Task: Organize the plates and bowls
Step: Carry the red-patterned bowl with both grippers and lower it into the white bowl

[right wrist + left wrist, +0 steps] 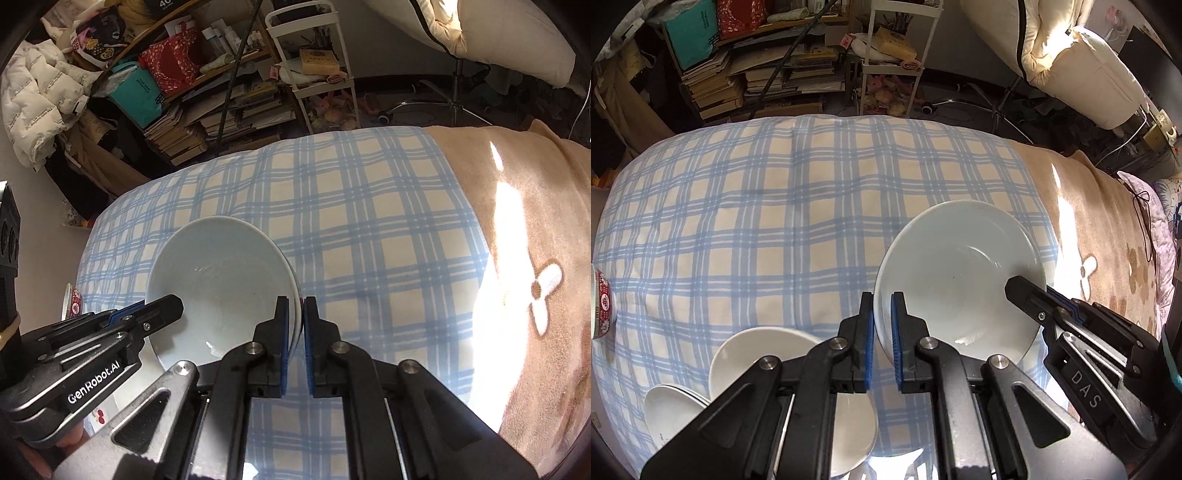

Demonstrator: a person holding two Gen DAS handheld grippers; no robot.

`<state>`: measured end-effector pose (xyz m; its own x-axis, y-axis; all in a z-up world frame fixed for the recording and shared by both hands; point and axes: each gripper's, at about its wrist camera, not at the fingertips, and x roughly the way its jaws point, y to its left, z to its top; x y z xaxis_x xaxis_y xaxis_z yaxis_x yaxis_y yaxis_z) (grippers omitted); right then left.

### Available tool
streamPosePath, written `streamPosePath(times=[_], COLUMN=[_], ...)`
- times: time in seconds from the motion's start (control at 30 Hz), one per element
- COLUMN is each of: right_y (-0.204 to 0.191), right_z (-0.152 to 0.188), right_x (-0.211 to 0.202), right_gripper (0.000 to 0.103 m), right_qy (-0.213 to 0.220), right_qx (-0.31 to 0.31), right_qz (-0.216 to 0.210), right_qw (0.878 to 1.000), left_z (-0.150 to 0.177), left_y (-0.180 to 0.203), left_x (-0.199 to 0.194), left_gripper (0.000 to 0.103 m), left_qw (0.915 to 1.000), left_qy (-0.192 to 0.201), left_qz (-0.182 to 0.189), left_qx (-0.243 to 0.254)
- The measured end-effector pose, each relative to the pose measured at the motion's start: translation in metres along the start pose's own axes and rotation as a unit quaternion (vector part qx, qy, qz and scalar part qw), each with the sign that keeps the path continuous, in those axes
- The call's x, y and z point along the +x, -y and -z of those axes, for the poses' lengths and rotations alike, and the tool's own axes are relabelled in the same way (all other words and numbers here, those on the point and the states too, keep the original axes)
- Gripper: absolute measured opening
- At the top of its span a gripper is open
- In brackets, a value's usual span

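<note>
Left tongs point(882, 325) and right tongs point(295, 325): both clenched on opposite rims of one pale bowl point(960, 280) held between them above checked cloth point(757, 221); advisable: level carry, even grip, gentle lowering onto white dishes point(757, 354) below left tongs.

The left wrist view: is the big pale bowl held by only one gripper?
No: the left gripper clamps the pale bowl at its near rim, and the right gripper clamps the opposite rim.
</note>
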<state>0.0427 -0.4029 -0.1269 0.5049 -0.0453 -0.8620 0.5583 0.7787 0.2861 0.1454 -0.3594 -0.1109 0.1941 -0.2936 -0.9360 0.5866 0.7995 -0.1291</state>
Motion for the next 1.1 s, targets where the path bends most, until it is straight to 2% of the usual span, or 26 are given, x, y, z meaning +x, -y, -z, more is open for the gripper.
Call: streamPosePath(times=[0.13,0.3,0.5,0.63,0.8,1.1], right_y=[-0.018,-0.044,-0.07,-0.087,-0.102,-0.118], right_z=[0.009,0.025,0.045,0.057,0.065,0.074], right_x=[-0.015,-0.031,-0.032,-0.028,-0.023,0.007], right_gripper=[0.009,0.009,0.009,0.009,0.009,0.009], right_qy=[0.008,0.02,0.02,0.02,0.025,0.005], right_qx=[-0.004,-0.009,-0.013,-0.025,-0.046,-0.057], right_qz=[-0.008,-0.015,-0.022,-0.018,-0.008,-0.012], right_qw=[1.0,1.0,0.999,0.999,0.999,0.998], left_z=[0.011,0.026,0.047,0.06,0.072,0.081], left_y=[-0.012,-0.026,-0.048,-0.062,-0.08,-0.107], left_x=[-0.024,-0.046,-0.062,-0.062,-0.054,-0.036], left_gripper=[0.008,0.008,0.008,0.008,0.008,0.008], left_qw=[0.9999,0.9995,0.9992,0.9988,0.9987,0.9976], left_qy=[0.012,0.021,0.023,0.024,0.016,-0.001], left_qz=[0.0,-0.019,-0.026,-0.035,-0.026,-0.031], left_qx=[-0.01,-0.013,-0.019,-0.024,-0.04,-0.062])
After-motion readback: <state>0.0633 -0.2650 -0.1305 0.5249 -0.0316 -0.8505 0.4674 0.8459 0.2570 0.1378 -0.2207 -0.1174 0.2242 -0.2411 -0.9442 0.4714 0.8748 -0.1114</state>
